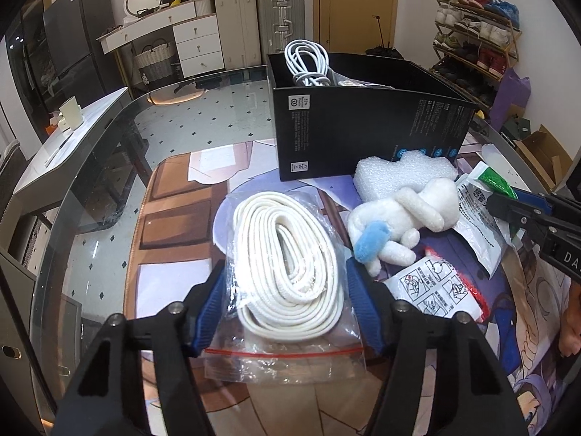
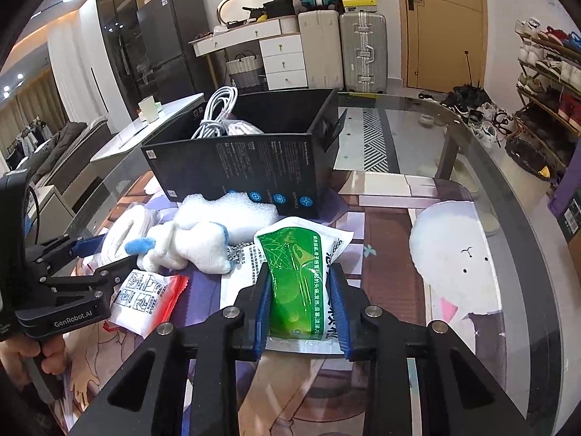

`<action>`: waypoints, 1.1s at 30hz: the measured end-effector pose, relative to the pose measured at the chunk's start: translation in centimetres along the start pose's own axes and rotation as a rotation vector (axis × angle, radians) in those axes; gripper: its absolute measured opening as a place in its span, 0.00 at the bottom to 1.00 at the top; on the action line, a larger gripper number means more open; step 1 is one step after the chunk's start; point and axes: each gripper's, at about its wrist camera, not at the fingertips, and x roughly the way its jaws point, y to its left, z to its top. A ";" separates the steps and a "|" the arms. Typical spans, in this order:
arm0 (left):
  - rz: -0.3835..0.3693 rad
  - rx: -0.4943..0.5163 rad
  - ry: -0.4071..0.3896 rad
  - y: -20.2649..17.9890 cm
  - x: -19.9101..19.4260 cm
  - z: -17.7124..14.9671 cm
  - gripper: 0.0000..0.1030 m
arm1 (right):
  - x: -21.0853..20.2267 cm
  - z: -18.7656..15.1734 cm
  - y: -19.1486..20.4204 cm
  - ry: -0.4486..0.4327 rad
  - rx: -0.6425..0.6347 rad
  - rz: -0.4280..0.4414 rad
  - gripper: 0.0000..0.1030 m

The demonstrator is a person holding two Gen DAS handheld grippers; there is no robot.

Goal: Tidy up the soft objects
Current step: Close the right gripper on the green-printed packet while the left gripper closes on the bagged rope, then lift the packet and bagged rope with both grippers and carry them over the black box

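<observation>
Printed mat point(image 1: 170, 225) covers glass table point(image 1: 203, 109); suitcases point(image 2: 341, 51) beyond, probably two

plush toy point(image 1: 399, 221) before box point(image 1: 363, 134), rope bag point(image 1: 287, 265) left of toy

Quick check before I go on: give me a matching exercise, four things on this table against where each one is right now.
Things:
1. green pouch
2. bagged white rope
3. white cable
4. plush toy

Places:
A. inside the black box
B. pinched in the right claw
C. lying on the mat, in front of the foam piece
D. between the left claw's fingers

Pairs: 1-B, 2-D, 3-A, 4-C
</observation>
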 end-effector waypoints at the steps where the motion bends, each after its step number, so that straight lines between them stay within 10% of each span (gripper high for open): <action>1: 0.004 0.011 -0.004 -0.2 -0.1 0.0 0.52 | -0.1 0.0 -0.2 -0.007 0.008 0.003 0.29; 15: -0.023 0.002 -0.025 0.2 -0.4 0.0 0.30 | -0.9 0.0 0.2 -0.040 -0.006 -0.003 0.29; 33: -0.010 -0.062 -0.173 1.3 -2.8 -0.2 0.28 | -2.3 0.2 0.2 -0.140 -0.005 0.025 0.29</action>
